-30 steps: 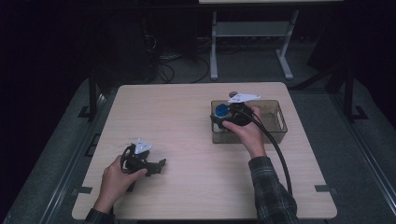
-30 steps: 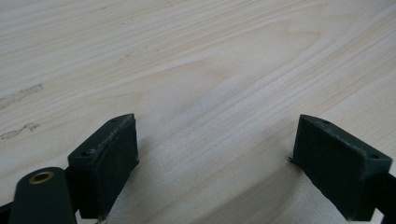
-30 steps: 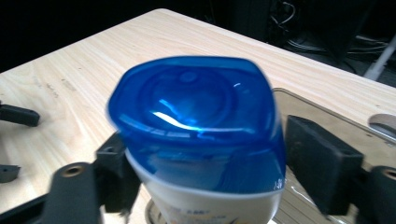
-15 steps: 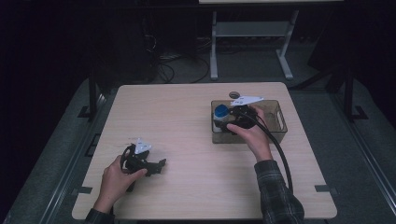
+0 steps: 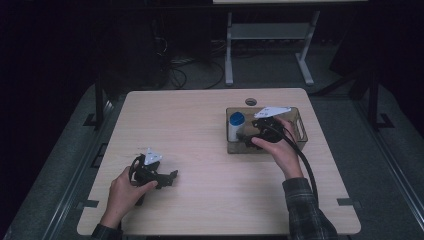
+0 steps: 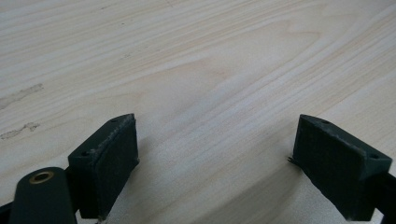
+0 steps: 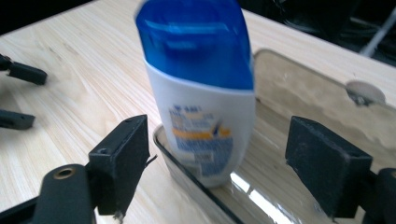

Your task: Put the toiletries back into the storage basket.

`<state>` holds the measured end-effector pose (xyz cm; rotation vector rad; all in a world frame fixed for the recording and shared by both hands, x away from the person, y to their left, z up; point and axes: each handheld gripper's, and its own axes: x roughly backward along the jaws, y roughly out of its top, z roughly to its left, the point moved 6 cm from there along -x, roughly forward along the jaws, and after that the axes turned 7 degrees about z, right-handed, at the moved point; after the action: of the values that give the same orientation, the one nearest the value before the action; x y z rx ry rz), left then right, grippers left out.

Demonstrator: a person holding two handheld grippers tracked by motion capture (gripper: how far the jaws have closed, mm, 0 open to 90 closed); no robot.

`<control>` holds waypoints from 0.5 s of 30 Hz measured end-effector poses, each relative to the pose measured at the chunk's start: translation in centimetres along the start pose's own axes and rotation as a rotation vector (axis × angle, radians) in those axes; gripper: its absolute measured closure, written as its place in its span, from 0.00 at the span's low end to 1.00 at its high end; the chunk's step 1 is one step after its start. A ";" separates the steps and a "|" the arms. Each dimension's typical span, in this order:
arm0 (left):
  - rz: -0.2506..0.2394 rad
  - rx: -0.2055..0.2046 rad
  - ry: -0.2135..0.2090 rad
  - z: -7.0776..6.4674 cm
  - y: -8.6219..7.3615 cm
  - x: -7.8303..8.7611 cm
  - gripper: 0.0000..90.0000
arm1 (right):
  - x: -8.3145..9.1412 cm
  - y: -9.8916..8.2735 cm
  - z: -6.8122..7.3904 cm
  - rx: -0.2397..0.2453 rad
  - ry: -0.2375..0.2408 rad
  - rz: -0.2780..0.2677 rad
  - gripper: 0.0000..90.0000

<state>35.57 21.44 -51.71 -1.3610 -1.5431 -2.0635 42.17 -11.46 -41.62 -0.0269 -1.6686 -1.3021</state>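
both right gripper (image 7: 217,172) fingers (image 7: 122,161) stand wide apart, empty, flanking the bottle (image 7: 201,93) without touching it. bottle stands upright in the bin's (image 5: 300,131) left end, white body, blue cap. it looks like light, stiff plastic, likely smooth and slippery; the flat body below the cap seems the best hold. the near bin wall sits between left jaw and bottle, so a low grab may snag. left gripper (image 6: 224,163) hovers wide and empty over the bare table (image 5: 200,120), well apart.

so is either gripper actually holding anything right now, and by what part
Nothing is held. The right gripper is open around the bottle standing in the clear bin, pads apart from it. The left gripper is open over bare table.
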 end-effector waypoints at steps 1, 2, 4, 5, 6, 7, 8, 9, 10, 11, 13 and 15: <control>0.000 0.000 0.000 0.0 0.0 0.0 0.14 | 0.1 -0.1 0.0 -0.002 -0.005 0.007 0.25; 0.000 0.000 0.000 0.0 0.0 0.0 0.14 | 0.2 -0.3 -0.1 0.001 -0.010 0.010 0.26; -0.001 0.001 0.000 0.0 0.0 0.0 0.14 | 0.7 -0.6 -0.4 -0.006 -0.017 0.000 0.28; -0.001 0.000 0.000 0.0 0.0 0.0 0.14 | 0.8 -0.7 -0.5 -0.007 -0.020 -0.001 0.28; -0.001 0.001 0.000 0.0 0.0 0.0 0.14 | 1.0 -1.0 -0.5 -0.012 -0.019 0.001 0.28; -0.001 0.002 0.000 0.0 0.0 0.0 0.14 | 1.2 -1.2 -0.7 -0.017 -0.018 -0.001 0.28; -0.001 0.002 -0.001 0.0 0.0 0.0 0.14 | 1.3 -1.4 -0.7 -0.022 -0.016 0.004 0.28; -0.001 0.003 -0.001 0.0 0.0 0.0 0.14 | 1.4 -1.6 -0.8 -0.021 -0.023 0.012 0.28; -0.002 0.004 0.000 0.0 0.0 0.0 0.14 | 1.6 -1.8 -0.9 -0.022 -0.029 0.015 0.29; -0.004 0.006 -0.001 0.0 0.0 0.0 0.14 | 1.8 -2.0 -1.0 -0.023 -0.032 0.012 0.30; -0.005 0.005 0.000 0.0 0.0 0.0 0.14 | 2.1 -2.5 -1.2 -0.034 -0.031 0.005 0.30; -0.009 0.009 0.000 -0.1 0.0 -0.1 0.14 | 2.4 -2.8 -1.4 -0.041 -0.036 0.002 0.30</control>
<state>35.60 21.36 -51.72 -1.3538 -1.5595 -2.0591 40.31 -14.92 -42.09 -0.0766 -1.6716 -1.3418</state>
